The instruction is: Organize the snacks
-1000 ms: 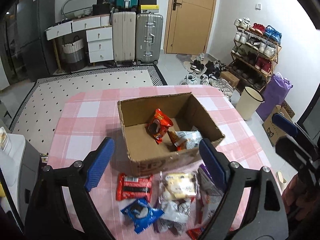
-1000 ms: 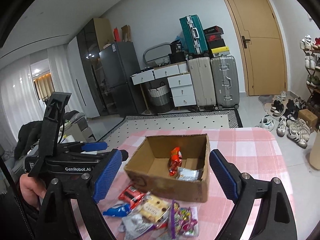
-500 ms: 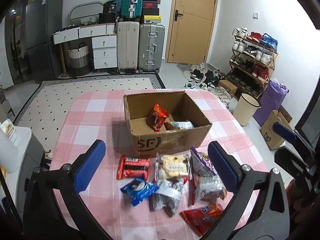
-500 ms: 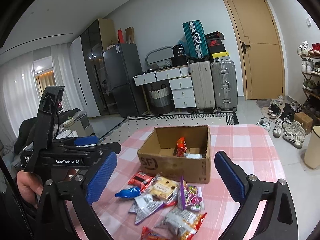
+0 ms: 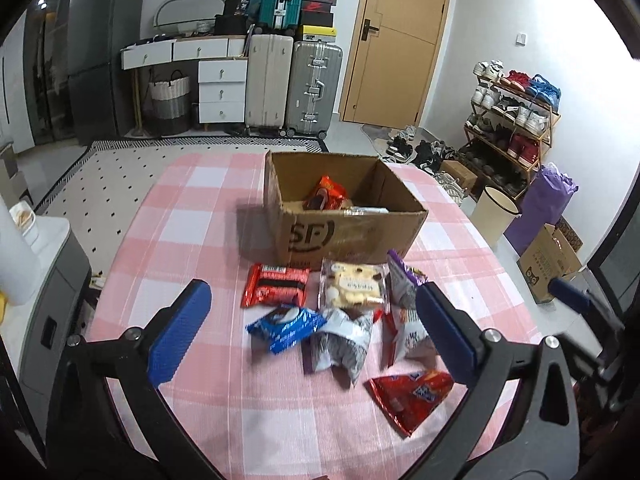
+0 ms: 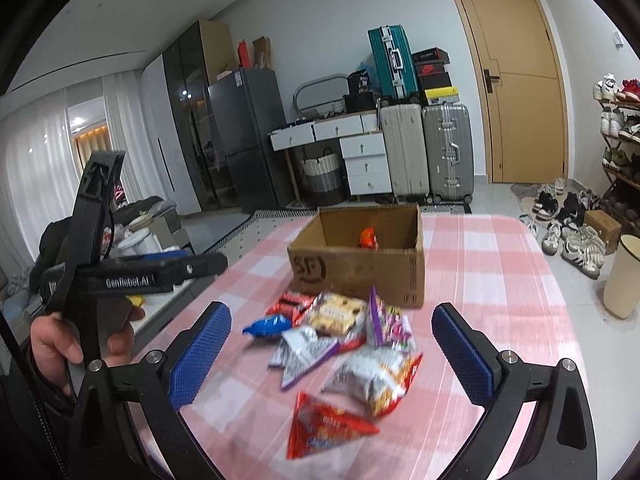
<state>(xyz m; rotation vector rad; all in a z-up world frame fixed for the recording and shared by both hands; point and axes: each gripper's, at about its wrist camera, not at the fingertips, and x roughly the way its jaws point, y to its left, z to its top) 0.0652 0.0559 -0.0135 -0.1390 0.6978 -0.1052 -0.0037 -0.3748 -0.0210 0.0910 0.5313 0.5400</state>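
The left gripper (image 5: 312, 324) hangs spread wide and empty above the snacks (image 5: 340, 312), loose on the pink checked table (image 5: 168, 240) in front of the box (image 5: 344, 224), which holds two packets. The right gripper (image 6: 332, 356) is likewise spread and empty.
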